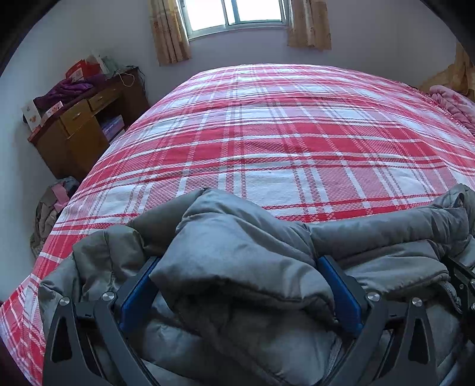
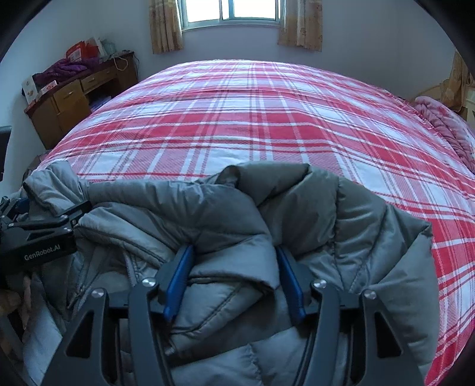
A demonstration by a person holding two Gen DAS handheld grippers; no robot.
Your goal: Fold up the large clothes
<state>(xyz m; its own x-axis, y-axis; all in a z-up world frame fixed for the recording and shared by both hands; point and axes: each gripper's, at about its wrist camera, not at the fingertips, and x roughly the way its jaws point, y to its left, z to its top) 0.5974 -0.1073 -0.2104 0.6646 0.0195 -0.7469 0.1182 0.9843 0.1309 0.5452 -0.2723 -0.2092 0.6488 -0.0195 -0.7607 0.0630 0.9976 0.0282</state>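
Left claw (image 1: 237,285): points forward over the bed (image 1: 282,133), level with the near edge; its blue fingers (image 1: 136,292) stand apart with a thick fold of the grey padded jacket (image 1: 237,237) bunched between them and pressing both pads. It is gripping that fold.

Right claw (image 2: 234,279): same forward pose, beside the left claw, whose black body shows at the left edge of the right wrist view. Its fingers (image 2: 178,276) pinch a second fold of the jacket.

The jacket lies crumpled on the near end of the bed, on the red-and-white plaid cover.

Left of the bed stands a wooden worktop (image 1: 80,130) carrying purple clothing. Beyond the bed, a curtained window (image 1: 237,14) sits in the far wall.
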